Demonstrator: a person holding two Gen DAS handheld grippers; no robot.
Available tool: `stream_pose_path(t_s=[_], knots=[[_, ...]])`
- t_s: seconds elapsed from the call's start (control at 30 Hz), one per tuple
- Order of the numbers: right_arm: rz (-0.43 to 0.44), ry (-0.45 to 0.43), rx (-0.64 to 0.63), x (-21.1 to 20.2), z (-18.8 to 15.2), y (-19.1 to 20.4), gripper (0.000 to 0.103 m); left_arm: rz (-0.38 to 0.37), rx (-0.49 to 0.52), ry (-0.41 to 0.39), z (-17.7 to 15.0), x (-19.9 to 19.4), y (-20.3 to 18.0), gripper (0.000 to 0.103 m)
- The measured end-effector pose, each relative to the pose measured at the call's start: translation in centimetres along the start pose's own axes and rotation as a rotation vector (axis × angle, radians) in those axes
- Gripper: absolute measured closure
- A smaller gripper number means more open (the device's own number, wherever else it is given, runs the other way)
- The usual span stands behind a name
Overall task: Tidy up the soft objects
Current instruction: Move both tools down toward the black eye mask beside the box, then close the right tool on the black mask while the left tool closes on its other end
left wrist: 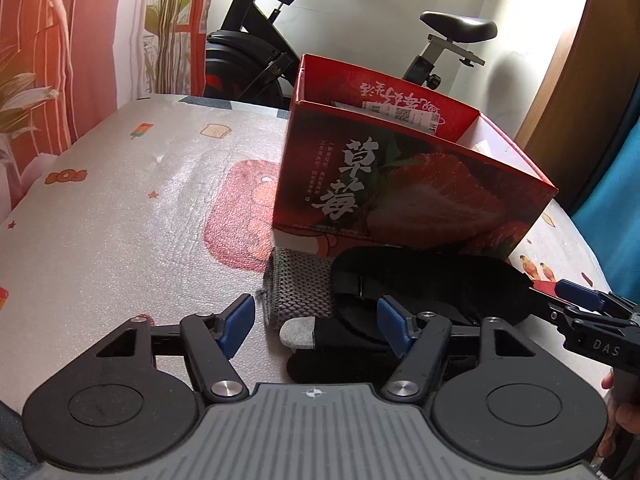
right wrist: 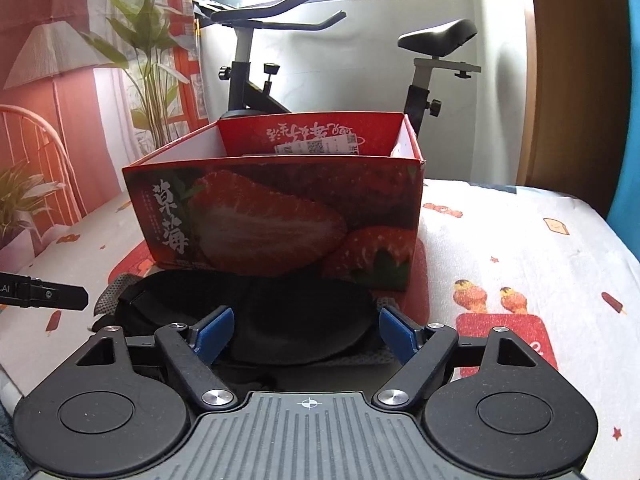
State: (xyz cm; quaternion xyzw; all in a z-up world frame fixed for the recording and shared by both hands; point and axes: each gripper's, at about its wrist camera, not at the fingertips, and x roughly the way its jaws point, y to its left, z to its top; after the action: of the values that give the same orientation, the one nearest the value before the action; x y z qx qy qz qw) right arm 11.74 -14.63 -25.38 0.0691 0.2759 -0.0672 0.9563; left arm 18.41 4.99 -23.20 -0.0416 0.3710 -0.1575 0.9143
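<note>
A red strawberry box (right wrist: pixel 276 216) is sitting open on the bed cover (left wrist: pixel 120 208), ready to take the soft things. The soft things are lying in a little pile right in front of the box, touching its bottom edge: a black sleep mask (right wrist: pixel 296 320), a gray knit cloth (left wrist: pixel 298 292), and a black glove (left wrist: pixel 320 344) with a gray fingertip.

The left gripper (left wrist: pixel 316 326) is pointing down at the glove. Its blue pads are standing apart, one on each side of the glove, but they are not pressing on it. It is probably lining up to pinch the glove.

The right gripper (right wrist: pixel 306 334) is pointing at the sleep mask. Its pads are also apart, and the mask is sitting between them, not squeezed. Both grippers are working side by side, most likely so each one is picking up one soft thing for the box.
</note>
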Motion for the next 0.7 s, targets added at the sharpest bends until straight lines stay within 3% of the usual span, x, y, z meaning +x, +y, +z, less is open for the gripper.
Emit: stream_pose_path(t_s=[0.13,0.3,0.47,0.7], knots=[[0.000,-0.004,0.032,1.9,0.4,-1.2,0.032,-0.049,0.004,0.011,-0.2,1.2,-0.6,0.049],[-0.042,0.014,0.012,4.5,0.1,-1.4,0.038,-0.049,0.022,0.040,-1.0,1.7,-1.0,0.049],[-0.048,0.032,0.014,5.5,-0.9,-1.5,0.053,-0.052,-0.006,0.040,-1.1,1.7,-0.5,0.049],[-0.036,0.018,-0.006,5.3,-1.9,-1.4,0.055,-0.085,-0.049,0.047,-0.2,3.1,-0.5,0.049]])
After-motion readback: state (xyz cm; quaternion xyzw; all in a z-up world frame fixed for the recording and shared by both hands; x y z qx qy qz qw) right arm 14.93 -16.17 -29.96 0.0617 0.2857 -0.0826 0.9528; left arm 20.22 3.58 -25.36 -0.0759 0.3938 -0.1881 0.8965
